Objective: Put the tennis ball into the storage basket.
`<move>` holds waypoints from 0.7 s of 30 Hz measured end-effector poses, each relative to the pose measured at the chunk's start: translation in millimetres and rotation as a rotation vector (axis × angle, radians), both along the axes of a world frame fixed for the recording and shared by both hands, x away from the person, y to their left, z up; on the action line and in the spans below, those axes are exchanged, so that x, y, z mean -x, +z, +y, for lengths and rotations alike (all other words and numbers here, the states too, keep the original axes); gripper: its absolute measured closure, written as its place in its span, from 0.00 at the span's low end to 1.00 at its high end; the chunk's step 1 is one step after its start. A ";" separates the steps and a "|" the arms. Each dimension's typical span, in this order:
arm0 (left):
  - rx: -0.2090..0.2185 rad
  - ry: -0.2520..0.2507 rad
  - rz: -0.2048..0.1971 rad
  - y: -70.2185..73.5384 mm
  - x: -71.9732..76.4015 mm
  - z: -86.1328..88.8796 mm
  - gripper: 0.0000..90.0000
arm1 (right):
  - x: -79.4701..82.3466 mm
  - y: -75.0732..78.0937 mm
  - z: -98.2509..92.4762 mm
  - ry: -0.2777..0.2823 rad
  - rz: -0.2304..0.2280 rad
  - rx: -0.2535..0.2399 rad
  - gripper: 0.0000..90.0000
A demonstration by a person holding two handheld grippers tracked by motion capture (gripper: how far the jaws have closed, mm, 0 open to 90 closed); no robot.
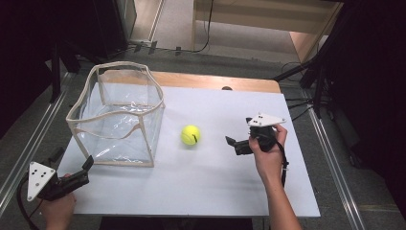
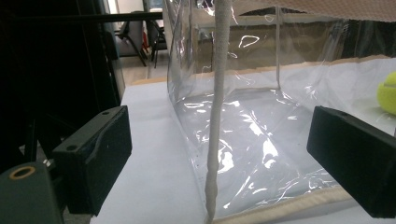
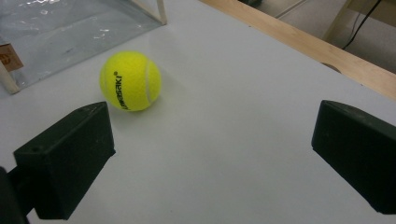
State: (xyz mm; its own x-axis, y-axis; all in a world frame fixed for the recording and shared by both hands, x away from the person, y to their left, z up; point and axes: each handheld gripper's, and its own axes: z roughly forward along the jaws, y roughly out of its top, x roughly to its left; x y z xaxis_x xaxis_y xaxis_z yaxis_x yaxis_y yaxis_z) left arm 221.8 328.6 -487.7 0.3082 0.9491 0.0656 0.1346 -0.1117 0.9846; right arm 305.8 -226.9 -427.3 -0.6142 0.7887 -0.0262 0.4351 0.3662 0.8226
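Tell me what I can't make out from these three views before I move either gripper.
- Tennis ball: cut off by the right edge in the left gripper view.
- Ball's print: too small in the high view.
- Clear bag: near bottom corner hidden behind the white seam, left gripper view.

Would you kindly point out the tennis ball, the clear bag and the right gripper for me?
tennis ball [image 1: 190, 135], high view, middle of its yellow felt.
clear bag [image 1: 143, 125], high view, beige trim of its near right corner.
right gripper [image 1: 231, 142], high view, between the tips of its open jaws.
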 end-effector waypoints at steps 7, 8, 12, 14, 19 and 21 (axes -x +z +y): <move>0.000 0.000 0.000 0.0 -0.1 0.1 0.08 | -12.9 -0.8 17.8 0.038 0.021 0.020 0.00; 0.000 0.000 0.000 0.0 -0.1 0.1 0.08 | -12.9 -0.8 17.8 0.038 0.021 0.020 0.00; -0.008 0.006 0.003 0.1 -0.3 -1.1 0.08 | -18.7 0.7 26.4 0.044 0.038 0.032 0.00; -0.001 0.001 0.002 0.0 -0.4 -0.6 0.08 | -25.4 0.8 32.9 0.062 0.059 0.051 0.00; 0.010 0.004 0.003 0.3 -0.7 1.1 0.08 | -33.9 -0.2 45.8 0.082 0.083 0.070 0.00; 0.009 0.001 0.005 0.3 -0.6 0.9 0.08 | -37.1 -0.6 51.7 0.090 0.096 0.082 0.00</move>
State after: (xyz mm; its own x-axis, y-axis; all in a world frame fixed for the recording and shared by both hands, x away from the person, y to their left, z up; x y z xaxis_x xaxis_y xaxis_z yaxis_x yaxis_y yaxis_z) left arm 222.5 329.5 -487.4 0.3074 0.9500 0.0553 0.1397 -0.1025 0.9849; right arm 342.9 -175.2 -428.0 -0.6851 0.7280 -0.0262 0.4724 0.4713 0.7448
